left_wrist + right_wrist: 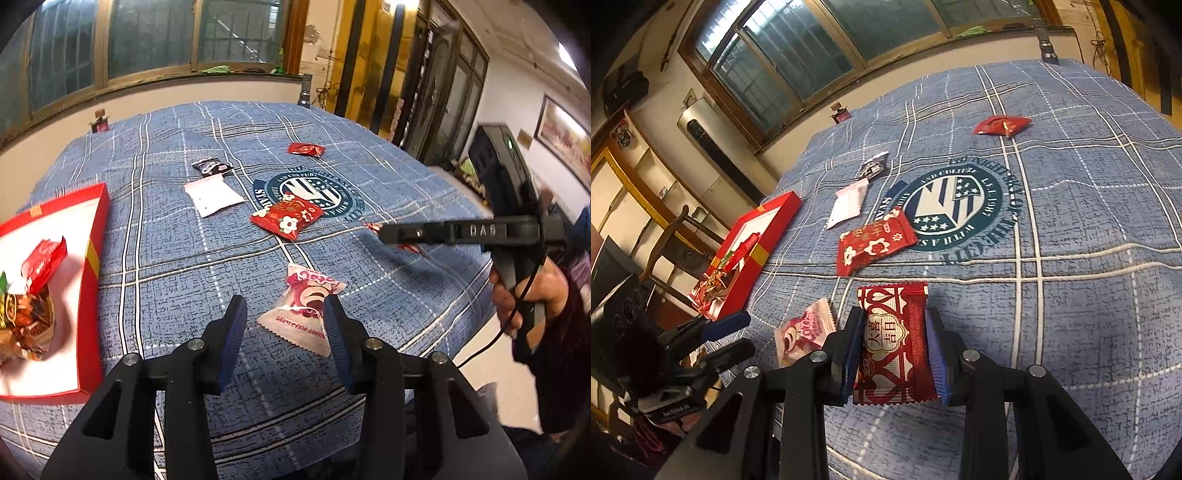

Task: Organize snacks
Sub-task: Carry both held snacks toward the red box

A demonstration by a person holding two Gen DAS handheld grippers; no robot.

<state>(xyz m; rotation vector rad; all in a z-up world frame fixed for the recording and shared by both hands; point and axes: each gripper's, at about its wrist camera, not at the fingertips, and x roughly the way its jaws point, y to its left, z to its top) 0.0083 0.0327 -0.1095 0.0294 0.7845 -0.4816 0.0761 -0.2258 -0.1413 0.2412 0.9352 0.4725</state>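
My left gripper point(284, 314) is open just above the blue checked cloth, and a pink-and-white snack packet point(301, 314) lies beside its right finger; the packet also shows in the right wrist view point(803, 332). My right gripper point(892, 332) is shut on a red-and-white snack packet point(894, 343) and holds it over the cloth. It shows side-on in the left wrist view point(384, 234). The red box point(88, 273) at the left holds several snacks and shows in the right wrist view too point(757, 240). My left gripper appears there point(735, 336), open.
On the cloth lie a red flowered packet point(286, 218), a white packet point(213, 194), a dark packet point(212, 167) and a small red packet point(306, 149). The table edge drops off at the right point(461, 332). A wall with windows stands behind.
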